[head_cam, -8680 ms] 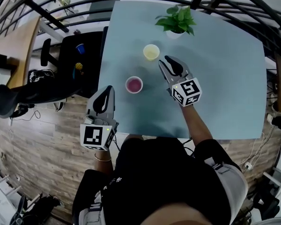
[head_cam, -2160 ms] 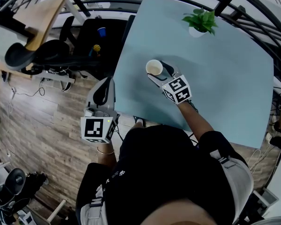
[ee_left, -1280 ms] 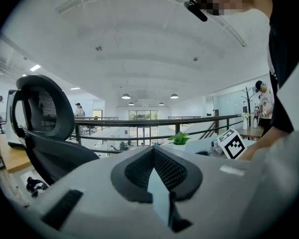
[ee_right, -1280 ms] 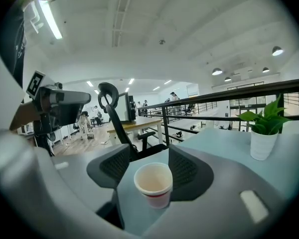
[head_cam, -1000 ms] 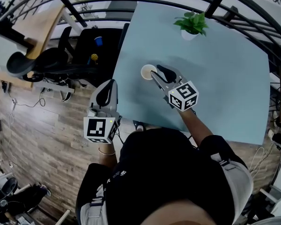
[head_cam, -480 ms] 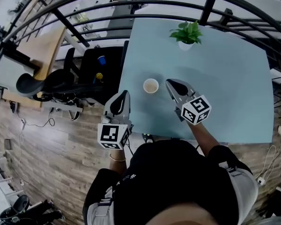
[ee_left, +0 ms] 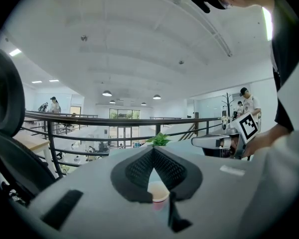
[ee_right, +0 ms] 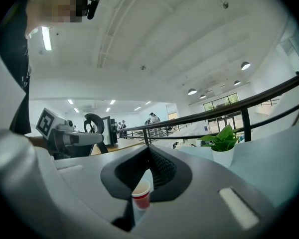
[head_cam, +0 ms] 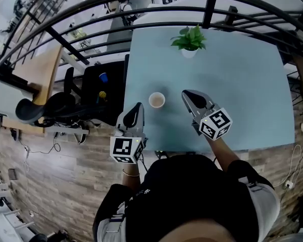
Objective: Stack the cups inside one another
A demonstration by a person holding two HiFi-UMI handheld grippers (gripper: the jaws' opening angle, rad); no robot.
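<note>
Pale cup: the pale cup [head_cam: 156,100] sat nested inside the other cup, and its cream inside showed from above.
Red cup: the red cup [ee_right: 141,201] was the outer one, and only its lower wall showed below the pale rim in the right gripper view.
Where the cups stood: the pair stood upright on the table [head_cam: 242,84], toward its left edge in the head view. They were between the two tools and touched by neither.
Left tool: the left tool [head_cam: 137,106] had its jaws drawn together at the tips with nothing gripped. It hung over the table's near left corner, close to the cups. Its own view showed the cups only beyond the pads.
Right tool: the right tool [head_cam: 186,93] had its jaws closed narrow and held nothing. It hung over the table to the right of the cups, clear of them.
Plant: a plant [head_cam: 190,38] in a white pot stood at the far edge of the table, well apart from the cups.
Surroundings: an office chair [head_cam: 113,87] stood beside the table's left edge, a black railing [head_cam: 208,11] ran beyond it, and a wooden floor [head_cam: 55,185] lay below.
</note>
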